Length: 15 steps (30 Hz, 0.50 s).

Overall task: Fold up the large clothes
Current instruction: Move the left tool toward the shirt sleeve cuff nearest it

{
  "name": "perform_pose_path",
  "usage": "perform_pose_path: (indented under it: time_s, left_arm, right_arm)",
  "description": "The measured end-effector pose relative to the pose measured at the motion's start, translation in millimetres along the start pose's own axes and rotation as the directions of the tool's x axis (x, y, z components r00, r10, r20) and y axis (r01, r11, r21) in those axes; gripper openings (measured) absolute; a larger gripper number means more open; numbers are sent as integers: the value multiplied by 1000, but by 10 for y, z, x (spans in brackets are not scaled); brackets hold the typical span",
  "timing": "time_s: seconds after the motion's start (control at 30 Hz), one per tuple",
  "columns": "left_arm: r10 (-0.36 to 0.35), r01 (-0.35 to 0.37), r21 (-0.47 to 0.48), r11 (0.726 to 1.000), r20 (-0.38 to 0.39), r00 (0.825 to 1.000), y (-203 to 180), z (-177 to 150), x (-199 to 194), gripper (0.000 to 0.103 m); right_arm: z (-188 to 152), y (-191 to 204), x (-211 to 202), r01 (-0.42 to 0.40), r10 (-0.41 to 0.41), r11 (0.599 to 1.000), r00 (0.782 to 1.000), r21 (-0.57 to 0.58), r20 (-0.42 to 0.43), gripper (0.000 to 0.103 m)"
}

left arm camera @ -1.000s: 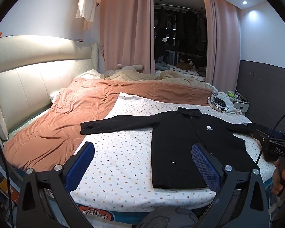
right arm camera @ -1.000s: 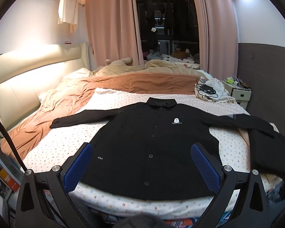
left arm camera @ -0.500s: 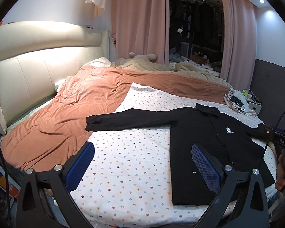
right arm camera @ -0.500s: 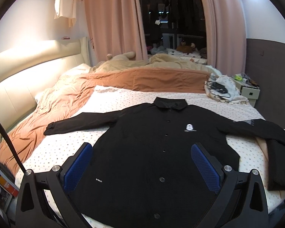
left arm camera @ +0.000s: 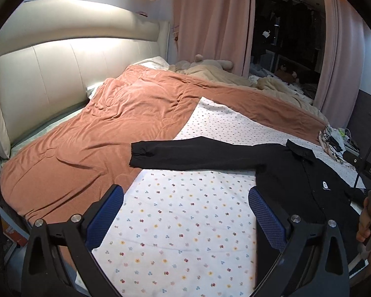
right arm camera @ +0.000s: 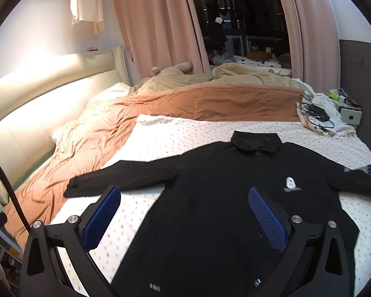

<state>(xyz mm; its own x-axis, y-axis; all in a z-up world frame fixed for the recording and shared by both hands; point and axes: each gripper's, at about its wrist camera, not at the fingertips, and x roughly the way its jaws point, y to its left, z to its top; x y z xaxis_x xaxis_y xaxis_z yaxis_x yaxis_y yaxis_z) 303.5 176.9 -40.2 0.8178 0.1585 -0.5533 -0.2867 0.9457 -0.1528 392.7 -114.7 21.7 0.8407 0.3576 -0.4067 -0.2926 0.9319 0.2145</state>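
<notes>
Left hand-held gripper [left arm camera: 185, 212], released, hangs over bare bed [left arm camera: 175, 222]; the shirt [right arm camera: 222, 198] sleeve [left arm camera: 185, 153] lies across the frame just above it, cuff at centre-left. Right hand-held gripper [right arm camera: 185, 212], released, is over the shirt body, seemingly not touching.

left gripper [left arm camera: 185, 210]: jaws spread wide, nothing between its blue pads, held level | right gripper [right arm camera: 185, 210]: jaws spread wide too, gripping nothing | hand [left arm camera: 369, 225]: wrapped around the right gripper's handle at the frame's right edge
</notes>
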Motion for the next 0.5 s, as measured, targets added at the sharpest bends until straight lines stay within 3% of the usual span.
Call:
perform_pose_path:
  time_s: [0.27,0.37,0.5]
  left_arm:
    - [91,-91,13,996,-28,995,208,190,576,99]
    - [90,-90,8,996,-58,994,272,244,815,89]
    - [107,-104,32,994,-94,990,350,301,1151,87]
  right_arm:
    - [93,-25,779,-26,25,1000,998,-11,-54,102]
    - [182,-79,1036,-37,38,999,995,9,-94,93]
    - [388,-147,1280,-34,35,999,994,18,-100,86]
